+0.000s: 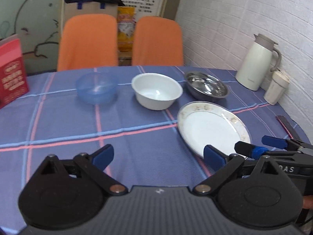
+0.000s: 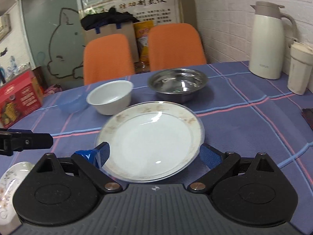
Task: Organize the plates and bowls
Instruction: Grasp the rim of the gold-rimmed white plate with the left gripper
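A white plate [image 2: 150, 137] with a faded floral rim lies on the blue checked tablecloth [image 2: 244, 121]. My right gripper [image 2: 155, 155] is open, its blue-padded fingers [image 2: 209, 156] on either side of the plate's near rim. Beyond the plate a blue plastic bowl [image 1: 95, 88], a white bowl [image 1: 156, 91] and a steel bowl [image 1: 206, 87] stand in a row. My left gripper [image 1: 158, 154] hangs open over bare cloth, left of the plate [image 1: 211, 125], holding nothing. The right gripper [image 1: 256, 145] shows at that plate's near right edge. The left gripper [image 2: 39, 140] juts in from the left of the right wrist view.
A cream thermos jug [image 1: 254, 64] and a lidded cup [image 1: 275, 88] stand by the right wall. A red box [image 1: 11, 70] stands at the table's left edge. Two orange chairs [image 1: 121, 41] face the far side. A patterned dish [image 2: 11, 180] lies near left, a dark flat object [image 2: 308, 115] at the right edge.
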Motion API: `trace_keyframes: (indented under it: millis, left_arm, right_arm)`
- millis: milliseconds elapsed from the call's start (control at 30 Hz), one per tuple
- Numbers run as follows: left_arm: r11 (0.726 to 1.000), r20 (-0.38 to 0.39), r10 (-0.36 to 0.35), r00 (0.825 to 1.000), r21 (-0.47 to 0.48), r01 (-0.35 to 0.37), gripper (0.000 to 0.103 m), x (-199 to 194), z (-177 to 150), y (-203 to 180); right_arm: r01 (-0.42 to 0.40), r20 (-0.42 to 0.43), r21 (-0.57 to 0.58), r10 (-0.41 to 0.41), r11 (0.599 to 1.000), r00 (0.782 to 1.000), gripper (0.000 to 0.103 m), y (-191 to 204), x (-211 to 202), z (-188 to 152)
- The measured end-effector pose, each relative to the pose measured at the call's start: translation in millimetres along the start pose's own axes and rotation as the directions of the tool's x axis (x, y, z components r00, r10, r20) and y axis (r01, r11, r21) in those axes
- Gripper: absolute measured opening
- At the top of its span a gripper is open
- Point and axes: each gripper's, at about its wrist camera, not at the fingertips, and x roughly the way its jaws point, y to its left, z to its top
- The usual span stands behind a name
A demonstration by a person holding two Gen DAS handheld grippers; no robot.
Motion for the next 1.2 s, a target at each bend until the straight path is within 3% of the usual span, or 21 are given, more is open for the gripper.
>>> trace_keyframes:
  millis: [200,333,367,400,467,633,833,933,967,1200]
  left_arm:
    - [0.997,-0.158,-0.075,0.984,-0.002,0.076,0.097,92,32,-27]
    - [0.997,-0.219,-0.076,0.973,-0.033,0.070,0.095,128,39,-32]
    - [0.997,-0.233,-0.069,0.970,-0.033,0.063,0.091,134,39,-32]
    - [0.998,-0.232,-0.063,0.971,-0.023,0.060,0.089,136,38,-34]
    - [0.999,-0.225,-0.033,0.974,0.020,0.038,0.076,138,39,-41]
    - [0.997,-0.212,0.021,0.977,0.077,-0.005,0.064,137,36,-47]
    - [0.995,-0.213,0.025,0.977,0.104,-0.003,0.064,134,31,-57]
    - [0.999,-0.226,-0.020,0.974,0.041,0.030,0.063,131,33,-49]
    - [0.999,-0.229,-0.041,0.972,0.023,0.048,0.057,128,33,-47]
    - [0.999,-0.179,-0.019,0.984,0.034,0.026,0.056,101,31,-45]
  right_arm:
    - [0.029,-0.096,-0.012,-0.030,1.000,0.995,0.086,-20,50,4]
    - [0.001,-0.128,-0.042,-0.006,0.999,0.992,0.087,-18,60,-1]
    - [0.002,-0.120,-0.057,-0.009,0.998,0.993,0.087,-16,60,-1]
    - [0.004,-0.122,-0.072,-0.013,0.997,0.992,0.087,-14,62,-1]
    - [0.001,-0.119,-0.096,-0.013,0.995,0.993,0.088,-10,63,-1]
    - [-0.023,-0.094,-0.112,0.012,0.994,0.995,0.089,2,62,-7]
    - [-0.016,-0.096,-0.102,0.006,0.995,0.995,0.089,12,62,-8]
    - [-0.020,-0.103,-0.068,0.013,0.998,0.995,0.089,12,58,-7]
    - [-0.028,-0.106,-0.036,0.024,0.999,0.994,0.089,11,55,-6]
    - [-0.068,-0.077,-0.024,0.066,0.997,0.995,0.089,24,34,-8]
